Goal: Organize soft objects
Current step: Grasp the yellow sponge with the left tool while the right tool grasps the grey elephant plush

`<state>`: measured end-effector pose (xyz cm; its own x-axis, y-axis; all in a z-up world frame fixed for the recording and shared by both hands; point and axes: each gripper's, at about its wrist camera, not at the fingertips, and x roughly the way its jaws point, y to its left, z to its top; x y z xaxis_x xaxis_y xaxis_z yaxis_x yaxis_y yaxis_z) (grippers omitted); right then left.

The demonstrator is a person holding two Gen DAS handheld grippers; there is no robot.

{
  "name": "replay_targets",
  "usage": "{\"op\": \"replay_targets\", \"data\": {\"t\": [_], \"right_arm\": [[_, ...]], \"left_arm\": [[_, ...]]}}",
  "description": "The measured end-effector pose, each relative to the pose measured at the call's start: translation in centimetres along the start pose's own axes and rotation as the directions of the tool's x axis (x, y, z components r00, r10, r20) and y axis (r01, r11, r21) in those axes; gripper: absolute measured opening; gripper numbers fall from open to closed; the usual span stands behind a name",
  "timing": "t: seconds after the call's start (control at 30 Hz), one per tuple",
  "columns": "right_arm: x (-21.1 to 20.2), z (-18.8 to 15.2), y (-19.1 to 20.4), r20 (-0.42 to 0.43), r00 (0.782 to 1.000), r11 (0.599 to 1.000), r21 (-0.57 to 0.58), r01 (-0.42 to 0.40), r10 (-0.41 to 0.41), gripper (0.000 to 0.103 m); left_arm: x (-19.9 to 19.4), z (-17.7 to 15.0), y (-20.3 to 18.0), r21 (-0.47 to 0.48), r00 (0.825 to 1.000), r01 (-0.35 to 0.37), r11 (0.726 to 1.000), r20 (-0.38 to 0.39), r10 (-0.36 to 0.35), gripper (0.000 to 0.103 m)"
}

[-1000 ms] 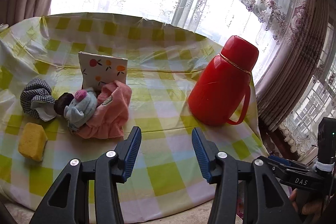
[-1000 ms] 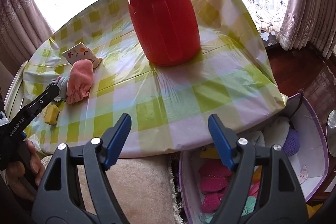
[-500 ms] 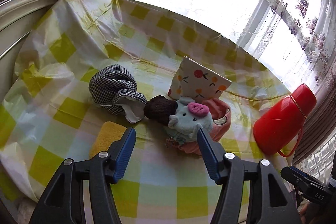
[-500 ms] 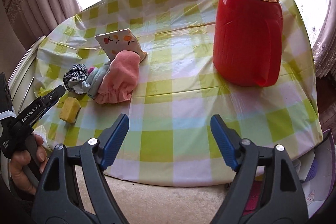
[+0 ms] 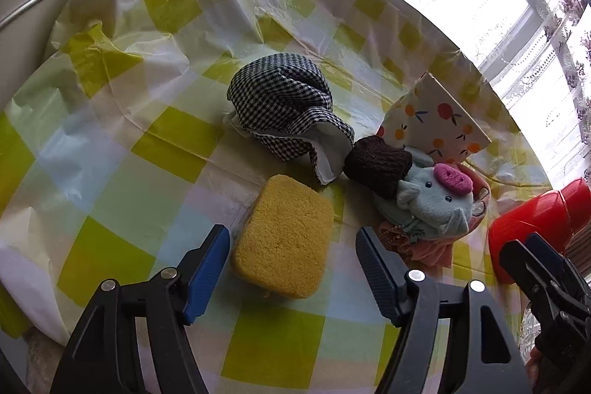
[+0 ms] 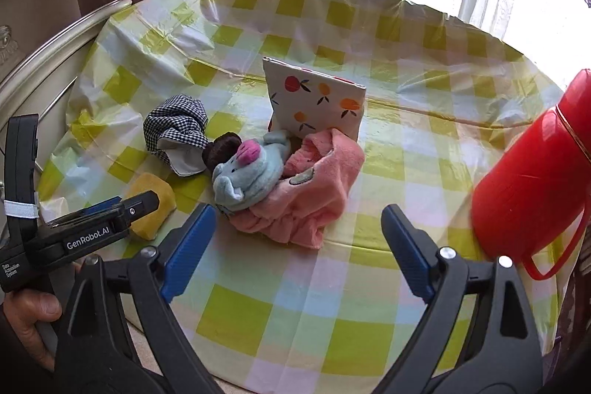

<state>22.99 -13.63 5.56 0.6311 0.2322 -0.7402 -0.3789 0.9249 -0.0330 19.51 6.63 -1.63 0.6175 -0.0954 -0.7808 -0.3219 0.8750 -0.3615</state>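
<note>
A yellow sponge (image 5: 284,237) lies on the checked tablecloth, between the open fingers of my left gripper (image 5: 291,257), which hangs just above it. Behind it lie a black-and-white checked cloth (image 5: 288,113), a dark brown knitted piece (image 5: 378,165), a pale blue plush toy (image 5: 436,202) with a pink patch, and a pink cloth (image 6: 314,187). My right gripper (image 6: 295,239) is open and empty, just in front of the pink cloth. The sponge (image 6: 151,202) shows there too, partly hidden by the left gripper.
A white fruit-print pouch (image 6: 317,102) stands behind the pile. A red thermos jug (image 6: 535,180) stands at the right of the table. The tablecloth (image 6: 369,283) hangs over the front edge. A curved silver rail (image 6: 55,47) lies at the left.
My left gripper has swung left and down over the sponge. My right gripper has turned left from the jug and closed in on the pile of soft things.
</note>
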Motion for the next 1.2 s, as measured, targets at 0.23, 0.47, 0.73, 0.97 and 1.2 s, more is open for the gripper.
{"op": "replay_targets", "data": {"t": [0.23,0.47,0.73,0.97,1.2], "right_arm": [[3.7,1.8,3.9,-0.021,0.998,0.975,-0.217,0.045,-0.051,0.093],[7.0,2.7,4.6,-0.063,0.993,0.959,-0.273,0.077,-0.097,0.093],[9.5,1.6,5.9,-0.106,0.986,0.926,-0.368,0.080,-0.127,0.093],[8.4,1.0,4.9,-0.104,0.992,0.958,-0.283,0.036,-0.068,0.058],[5.2,-0.3,3.5,-0.047,0.999,0.982,-0.188,-0.008,-0.001,0.051]], "left_arm": [[0.8,-0.4,-0.4,0.035,0.999,-0.037,0.999,-0.011,0.037,0.069],[0.6,-0.4,-0.1,0.027,0.998,-0.062,0.998,0.009,0.062,0.056],[0.4,-0.4,0.6,-0.004,0.999,-0.030,1.000,0.020,0.030,0.050],[0.3,-0.6,0.6,-0.005,0.999,-0.021,1.000,0.024,0.021,0.050],[0.3,-0.5,0.6,-0.006,1.000,-0.011,1.000,0.025,0.011,0.049]]}}
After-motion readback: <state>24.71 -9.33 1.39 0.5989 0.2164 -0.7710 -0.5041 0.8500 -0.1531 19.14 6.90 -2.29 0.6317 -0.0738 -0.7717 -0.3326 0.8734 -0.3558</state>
